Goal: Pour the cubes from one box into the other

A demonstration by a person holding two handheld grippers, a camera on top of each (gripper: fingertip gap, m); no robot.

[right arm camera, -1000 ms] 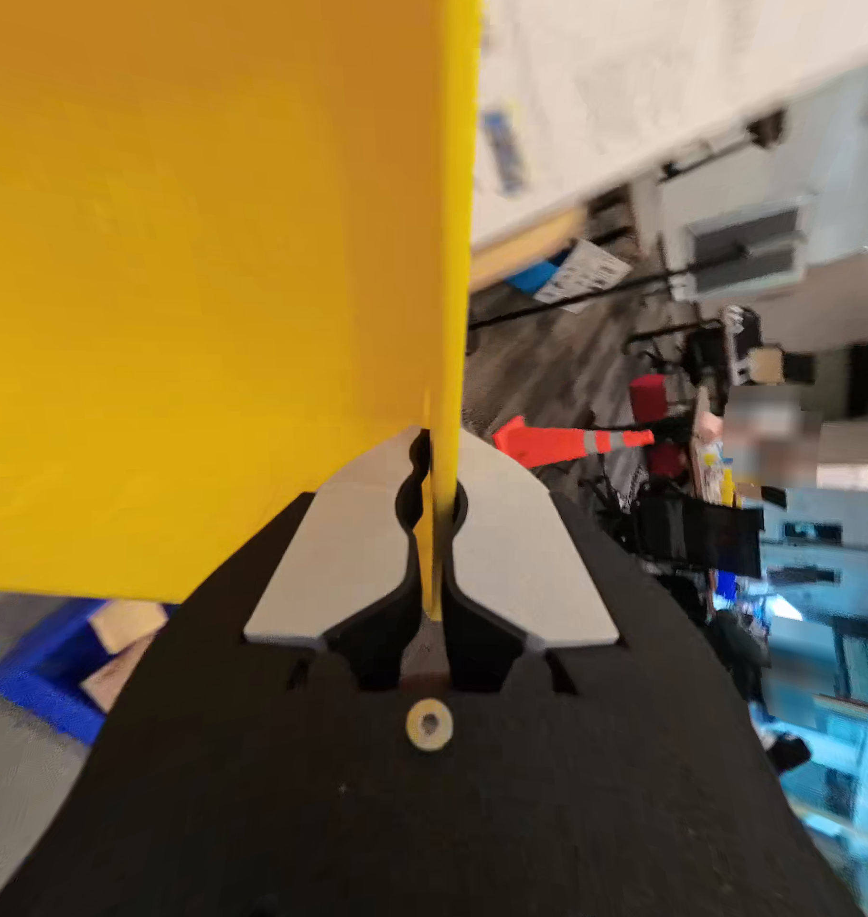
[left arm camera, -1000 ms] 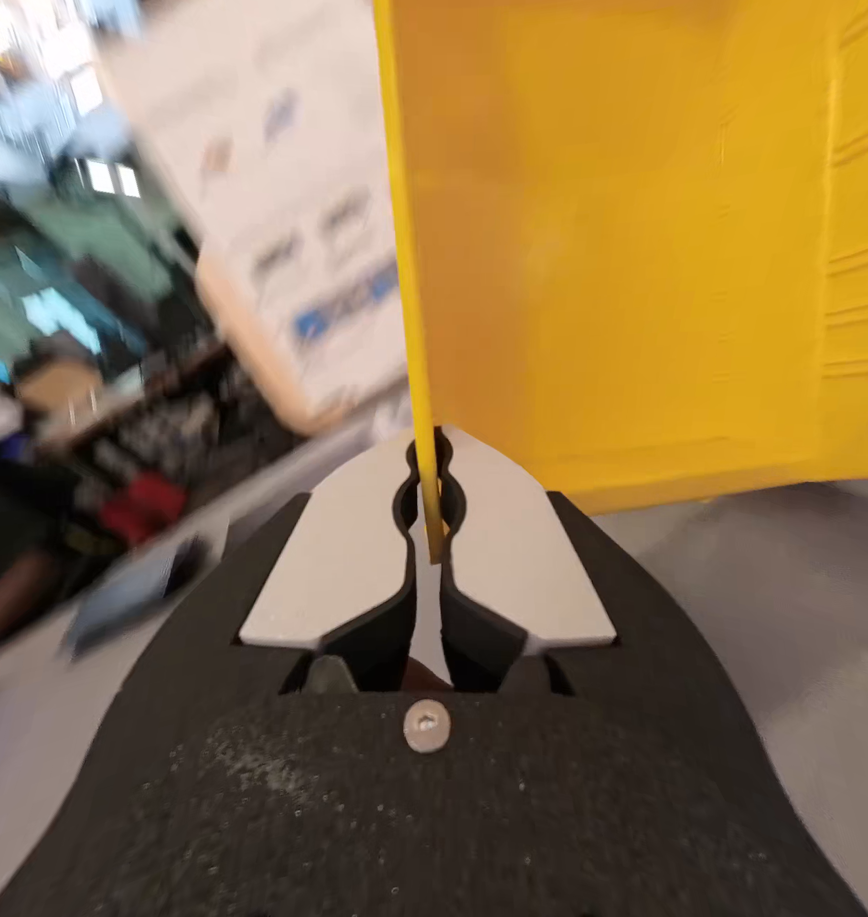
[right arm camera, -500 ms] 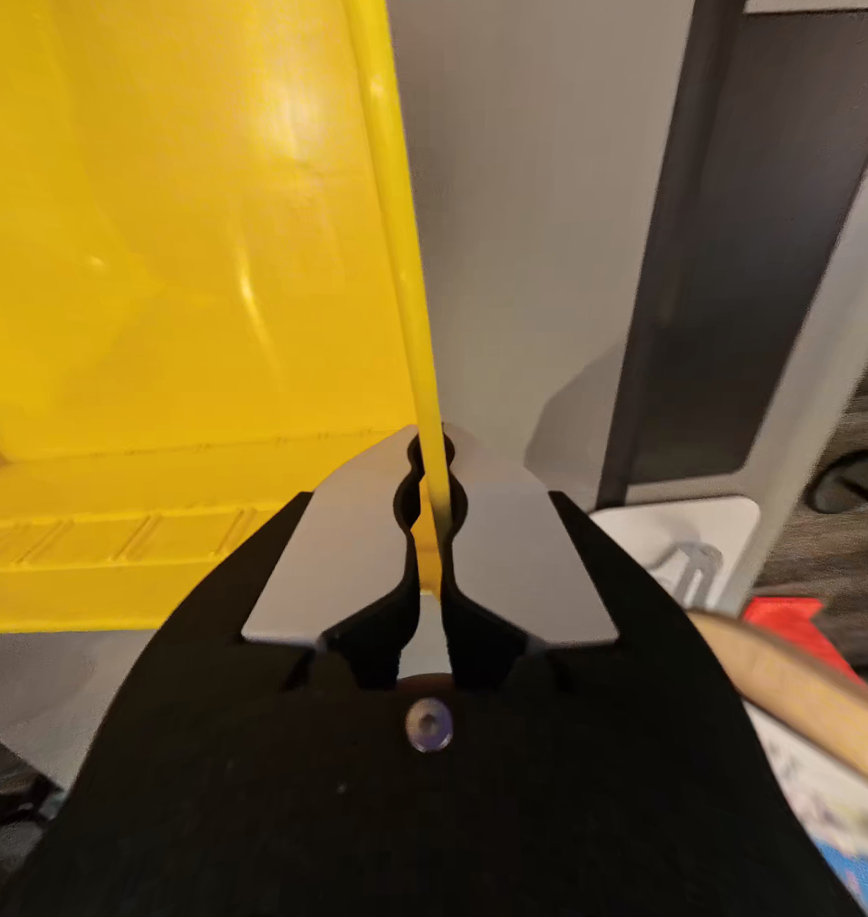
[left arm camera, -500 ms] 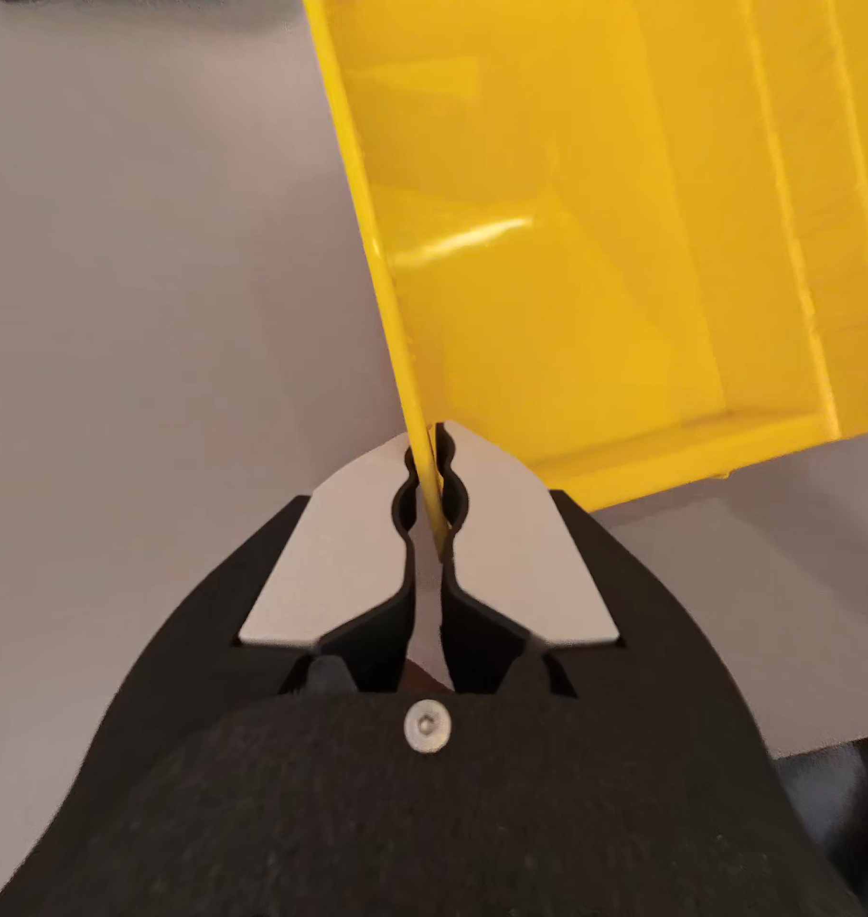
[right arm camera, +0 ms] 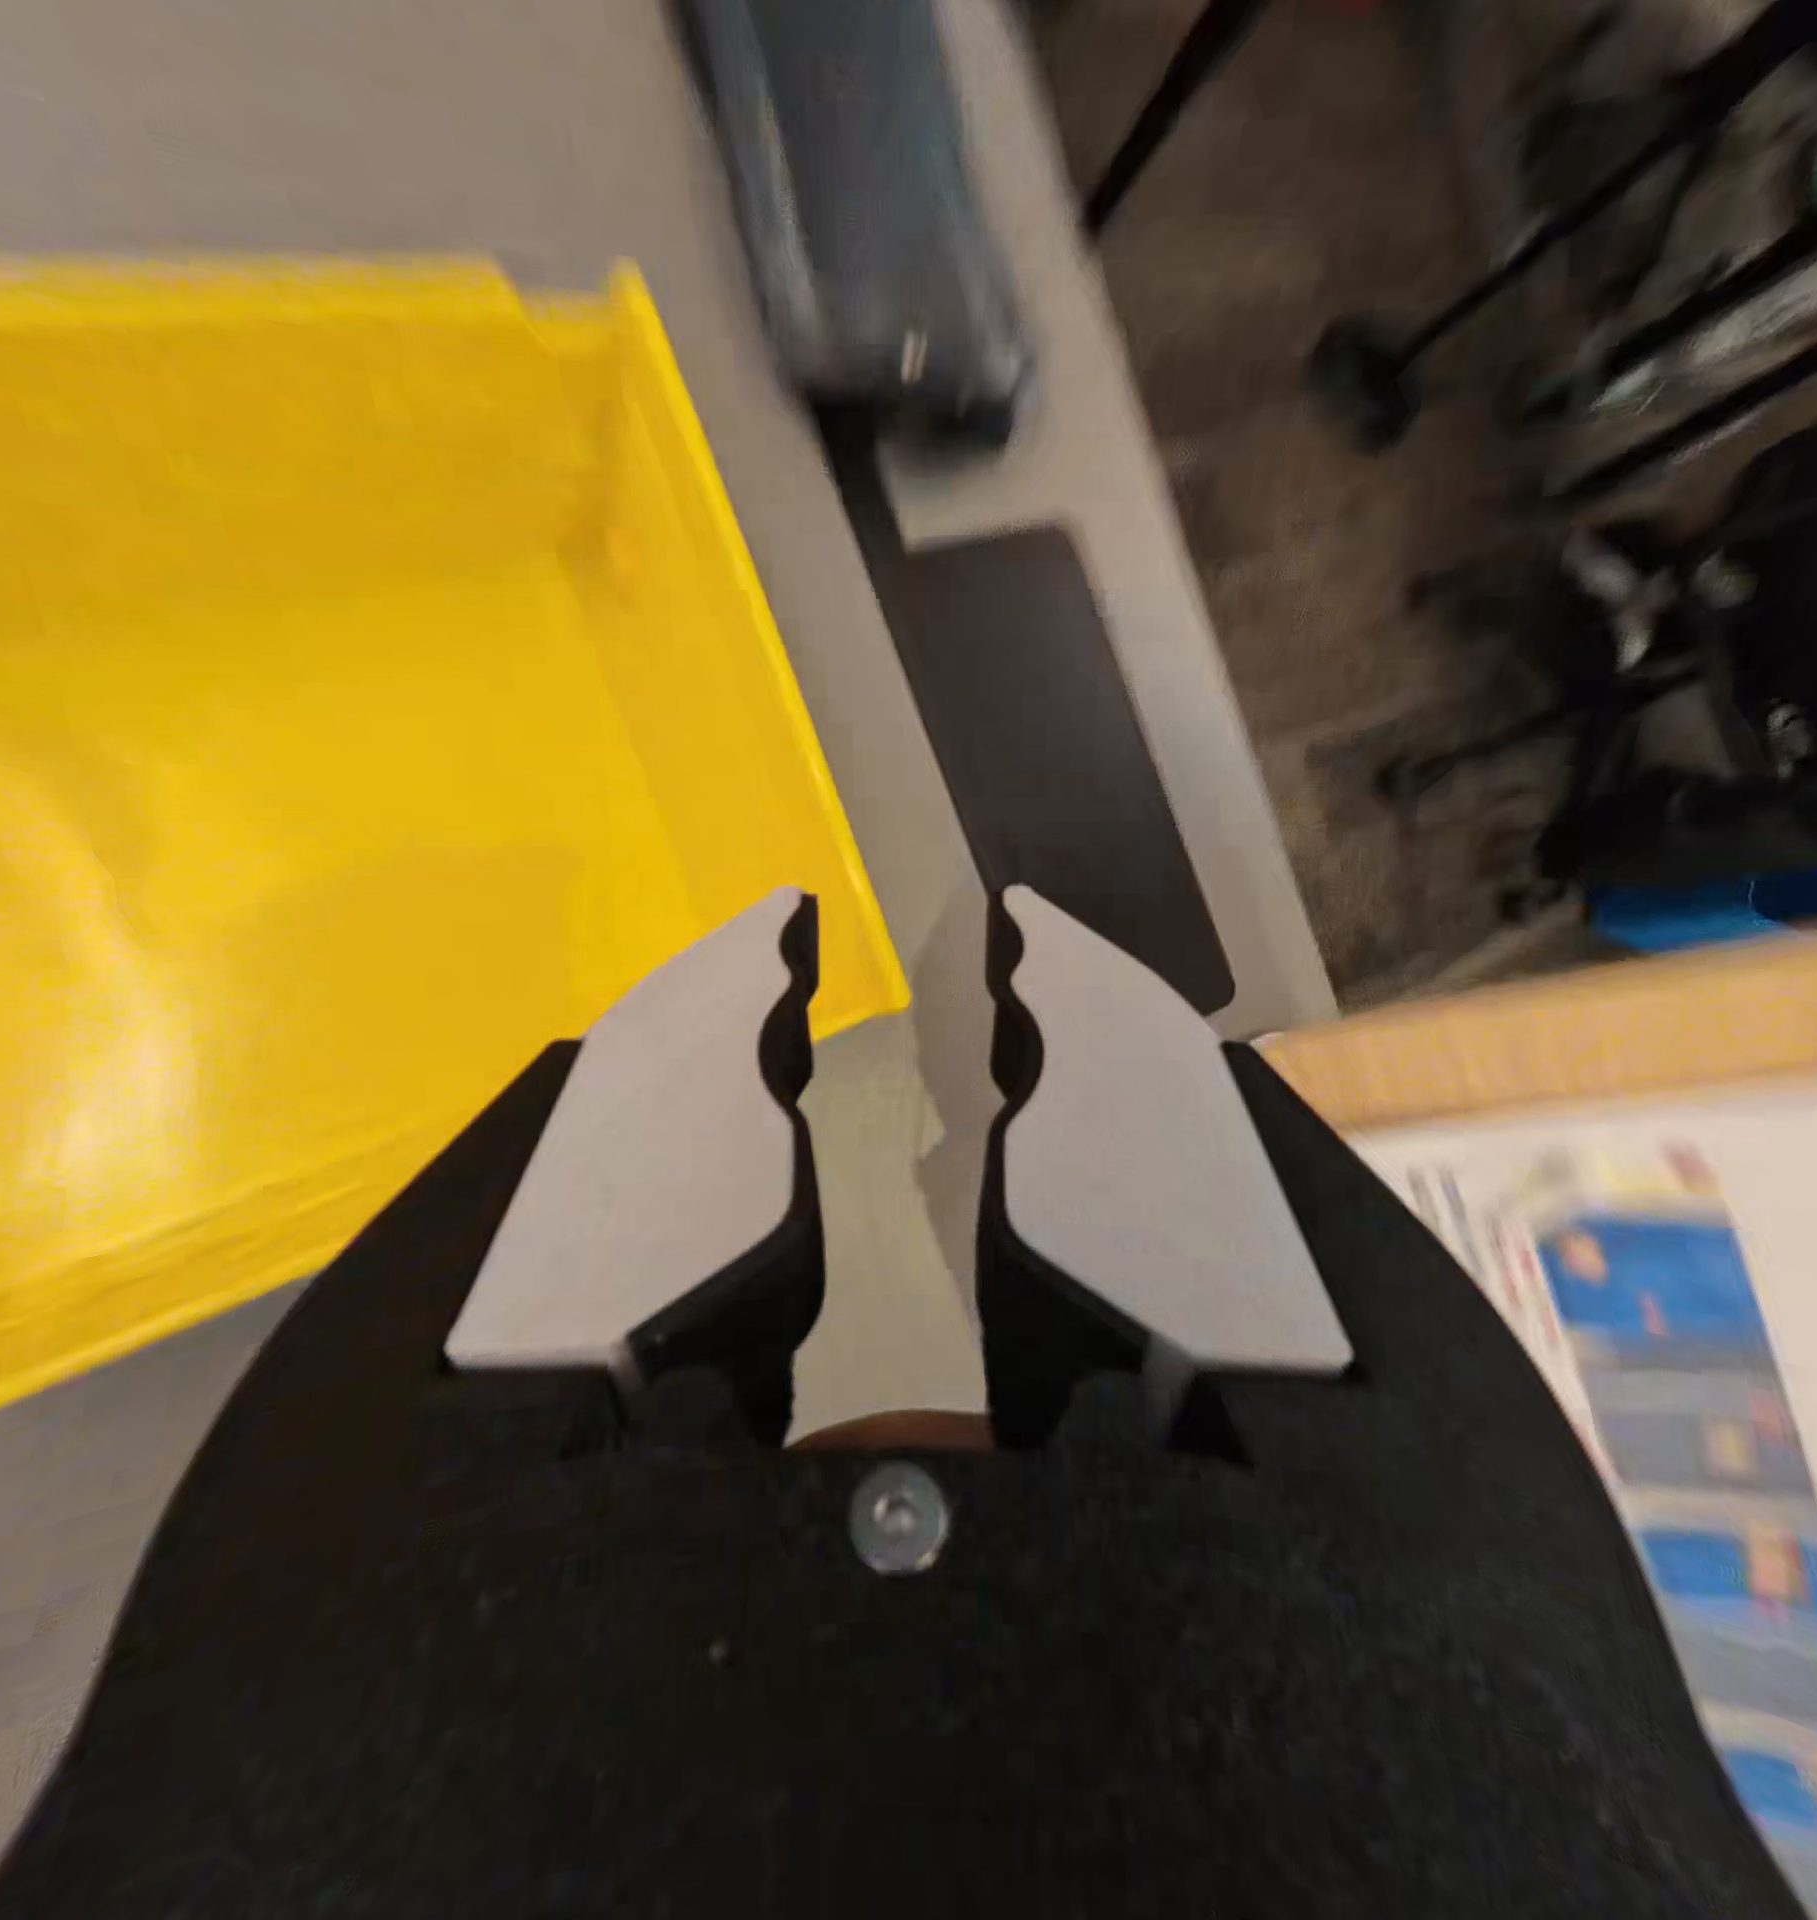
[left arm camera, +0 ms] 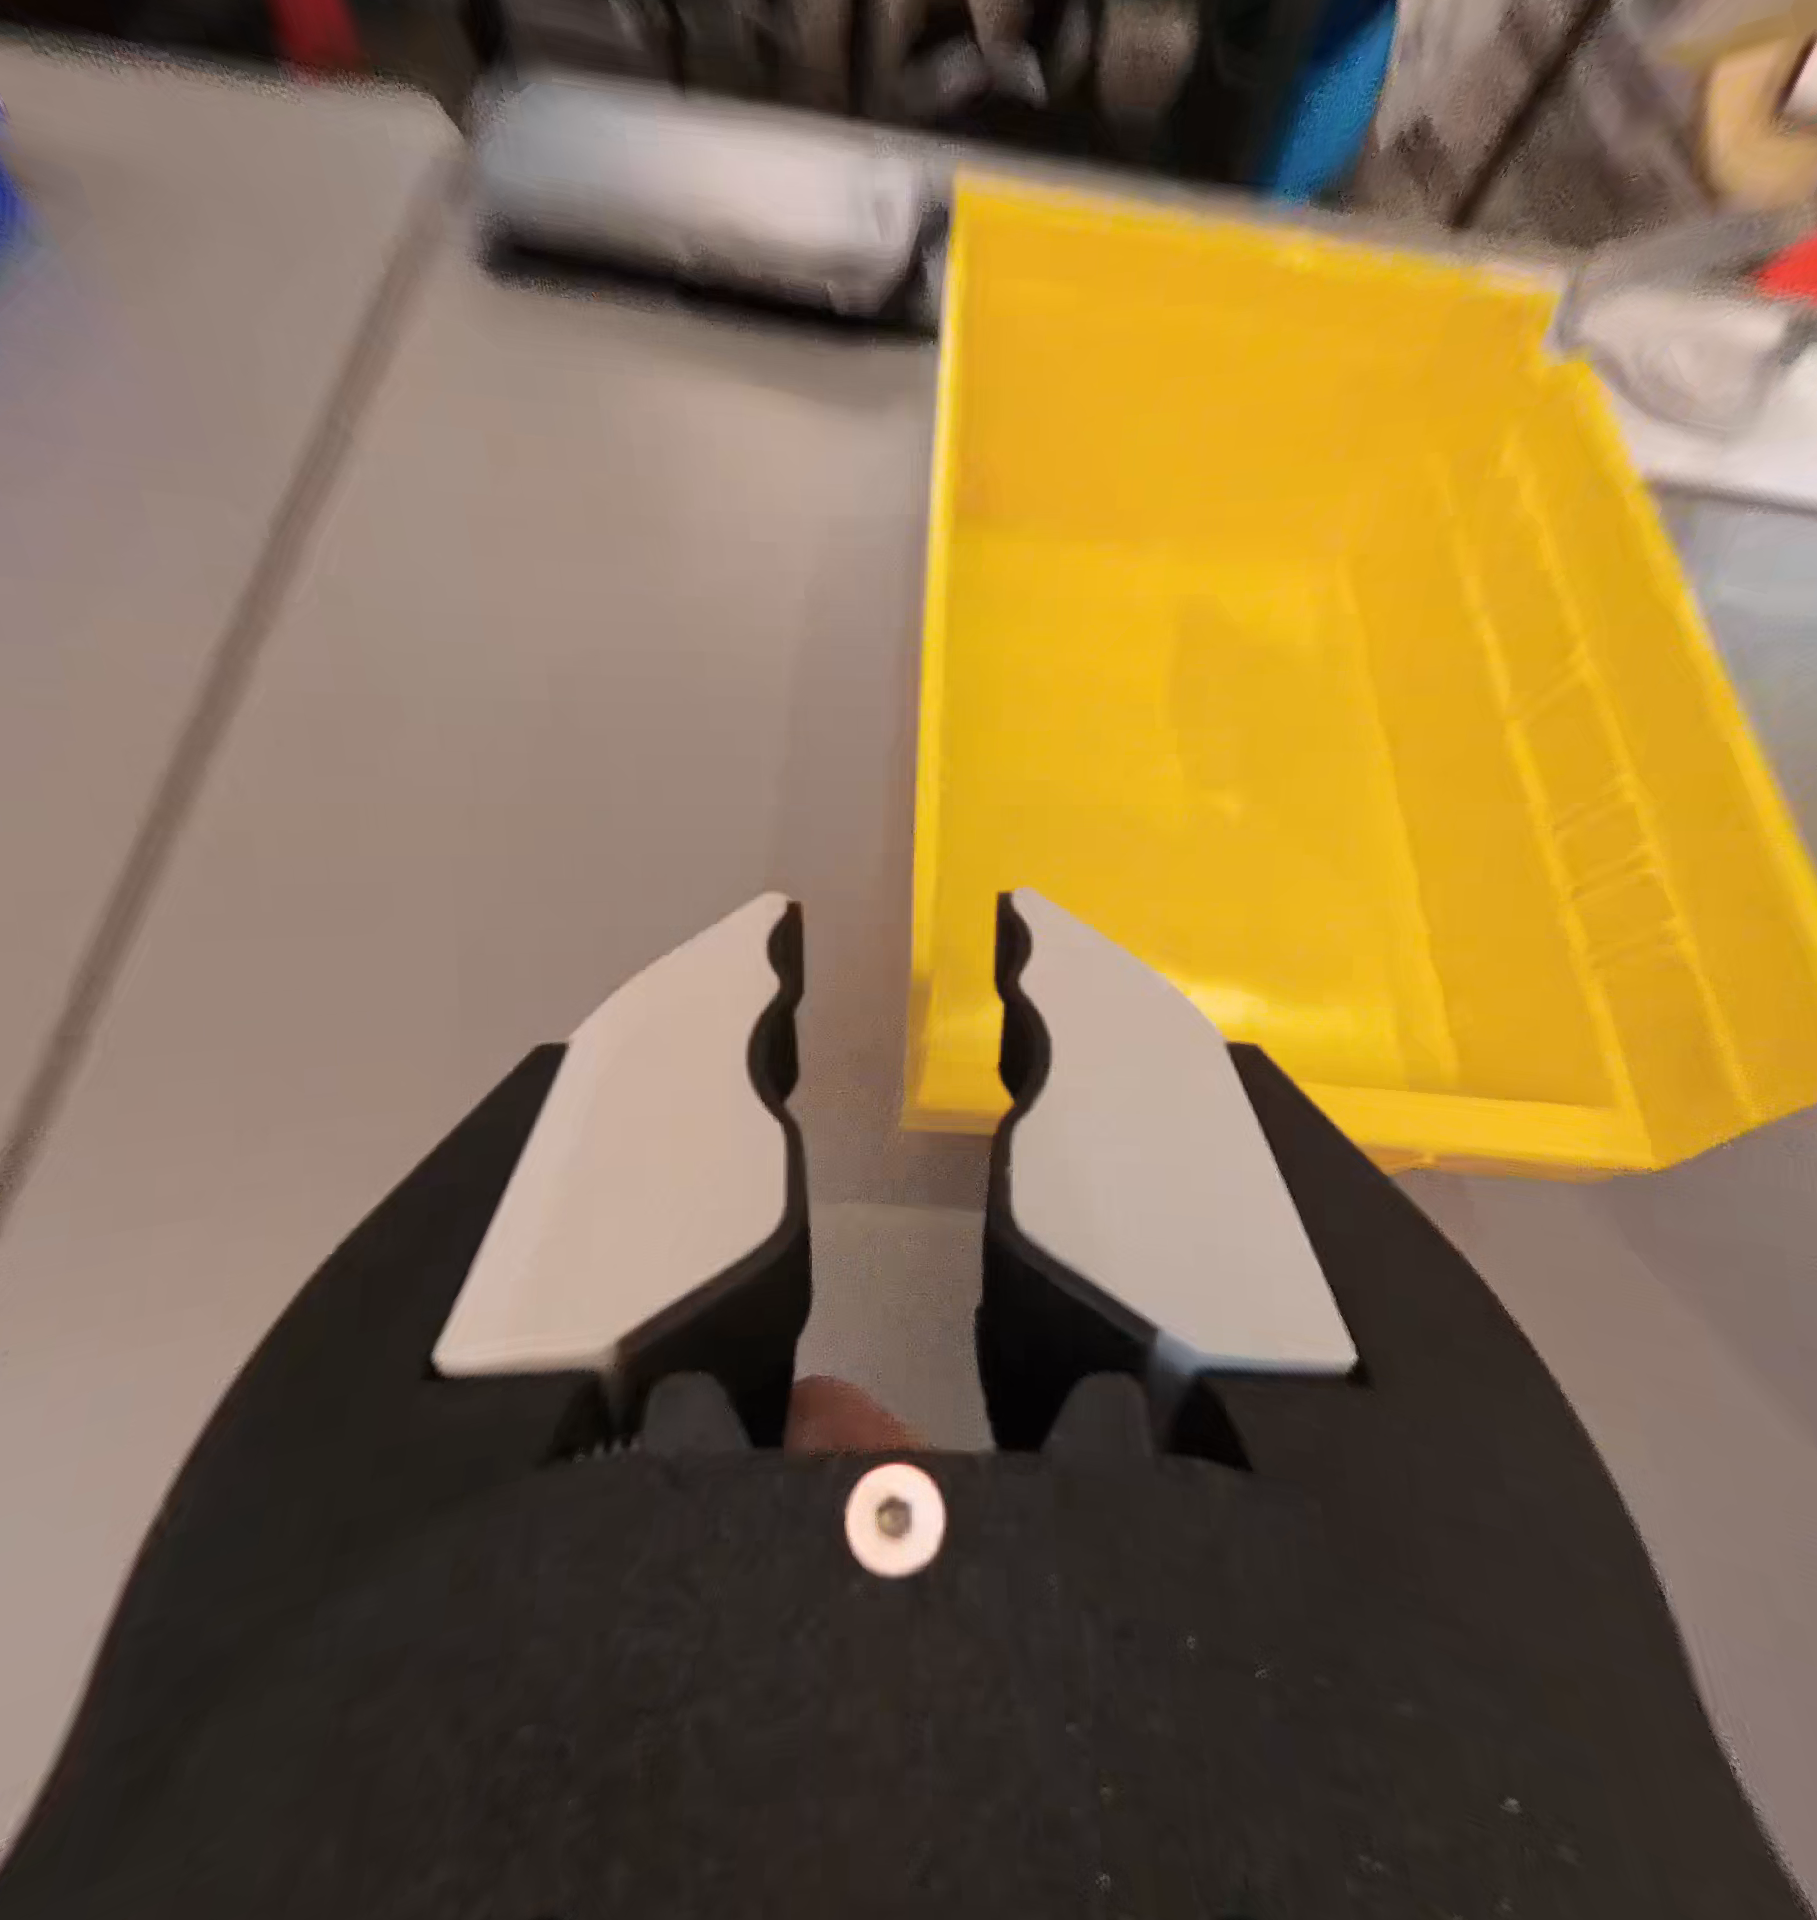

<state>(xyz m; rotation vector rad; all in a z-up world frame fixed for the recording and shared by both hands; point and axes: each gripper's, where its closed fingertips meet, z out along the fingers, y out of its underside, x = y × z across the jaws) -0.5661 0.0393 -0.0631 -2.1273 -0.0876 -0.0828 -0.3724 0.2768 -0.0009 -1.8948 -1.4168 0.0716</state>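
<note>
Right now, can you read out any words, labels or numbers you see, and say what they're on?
White printed surface with blue panels, right wrist view: there is print, but it is too blurred to read.
Yellow box: no writing visible.
Left gripper and right gripper: none.

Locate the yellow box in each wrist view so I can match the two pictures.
Left wrist view: yellow box fills the upper right, resting empty on the grey table, right of the open left gripper.
Right wrist view: yellow box fills the left half, left of the open right gripper.
Shared landmark: the grey table under the box.
</note>
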